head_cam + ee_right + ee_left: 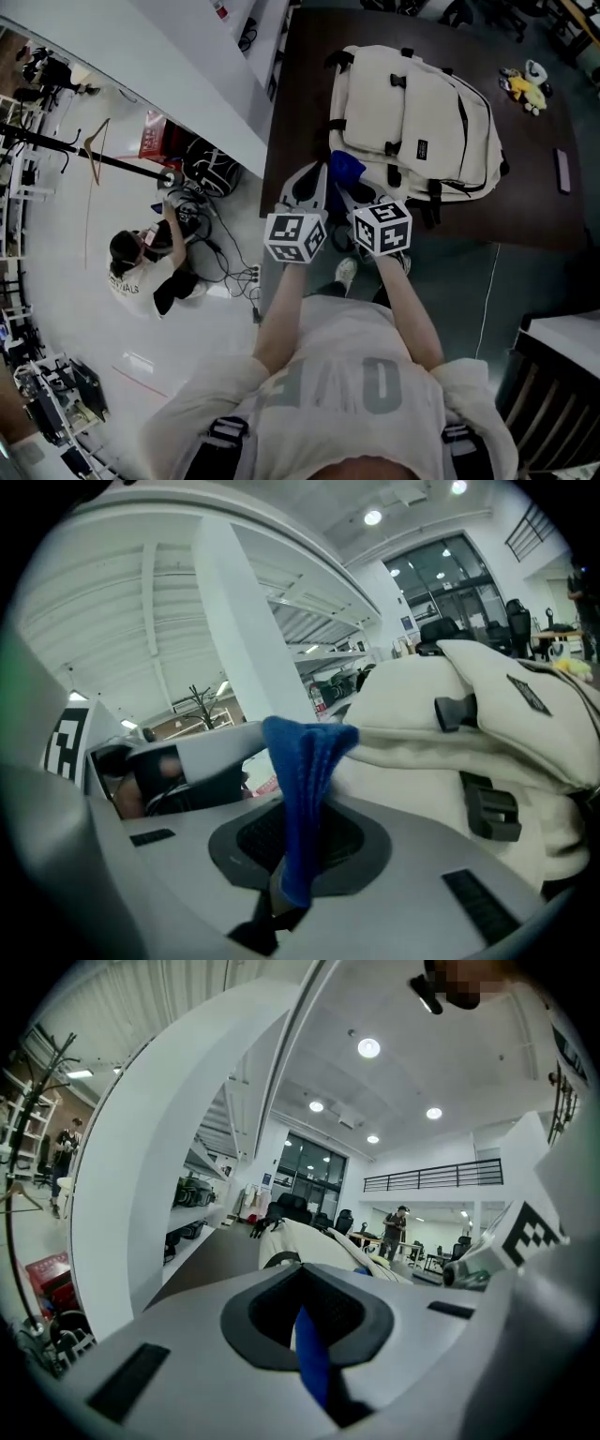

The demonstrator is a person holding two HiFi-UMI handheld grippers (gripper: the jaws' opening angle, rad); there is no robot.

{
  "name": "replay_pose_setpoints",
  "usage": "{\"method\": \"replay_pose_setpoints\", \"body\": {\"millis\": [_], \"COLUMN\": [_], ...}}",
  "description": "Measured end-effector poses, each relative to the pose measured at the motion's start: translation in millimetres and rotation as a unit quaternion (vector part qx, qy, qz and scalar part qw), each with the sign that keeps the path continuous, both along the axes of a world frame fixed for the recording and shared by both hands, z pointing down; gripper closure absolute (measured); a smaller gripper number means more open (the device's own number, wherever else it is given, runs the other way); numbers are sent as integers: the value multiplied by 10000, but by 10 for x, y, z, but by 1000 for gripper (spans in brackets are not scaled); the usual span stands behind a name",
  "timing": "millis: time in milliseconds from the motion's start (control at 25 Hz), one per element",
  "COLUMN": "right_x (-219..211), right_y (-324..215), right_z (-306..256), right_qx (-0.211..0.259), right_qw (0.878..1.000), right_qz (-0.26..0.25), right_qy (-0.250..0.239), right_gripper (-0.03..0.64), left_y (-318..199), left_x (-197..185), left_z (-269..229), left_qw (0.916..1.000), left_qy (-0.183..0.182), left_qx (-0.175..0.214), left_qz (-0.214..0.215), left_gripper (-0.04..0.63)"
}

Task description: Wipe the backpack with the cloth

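Backpack label unreadable (cloth pinched).

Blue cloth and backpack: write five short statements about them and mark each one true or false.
1. The left gripper and right gripper are both shut on the blue cloth. True.
2. The backpack is black. False: it is cream, with black buckles and straps.
3. The backpack lies on the dark table. True.
4. The cloth is spread flat over the top of the backpack. False: it hangs bunched between the two grippers at the backpack's near edge.
5. The yellow toy sits on the backpack. False: it lies on the table, apart from the backpack.
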State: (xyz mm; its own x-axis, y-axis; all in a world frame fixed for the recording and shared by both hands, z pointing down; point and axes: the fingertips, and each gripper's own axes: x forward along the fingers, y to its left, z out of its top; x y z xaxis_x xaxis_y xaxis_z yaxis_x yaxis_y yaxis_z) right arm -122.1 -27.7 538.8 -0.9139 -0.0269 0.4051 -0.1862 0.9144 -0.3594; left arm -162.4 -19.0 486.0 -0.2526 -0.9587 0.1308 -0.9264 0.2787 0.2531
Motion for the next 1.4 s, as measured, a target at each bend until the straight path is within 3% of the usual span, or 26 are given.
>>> {"method": "replay_pose_setpoints", "body": {"millis": [240, 600, 800, 1000, 1400], "right_x": [85, 358, 545, 810, 1169], "right_y": [-86, -288, -388, -514, -740], "right_z": [16, 35, 101, 205, 242], "right_qx": [-118, -246, -320, -108, -337], "right_qw": [9997, 9988, 9987, 9990, 9986], "right_qz": [-205, -401, -369, -277, -234], "right_qy": [22, 117, 136, 331, 321], "right_gripper": [578, 578, 578, 578, 578], "left_y": [-216, -511, -611, -719, -889], "left_x": [121, 358, 485, 701, 936], "left_z": [110, 109, 155, 223, 241], "left_qw": [9999, 9995, 9992, 9987, 9991], "left_qy": [72, -112, -102, -54, 77], "left_qx": [-141, -261, -345, -390, -367], "left_qz": [-25, 115, 158, 309, 196], "left_gripper": [592, 592, 592, 592, 592]}}
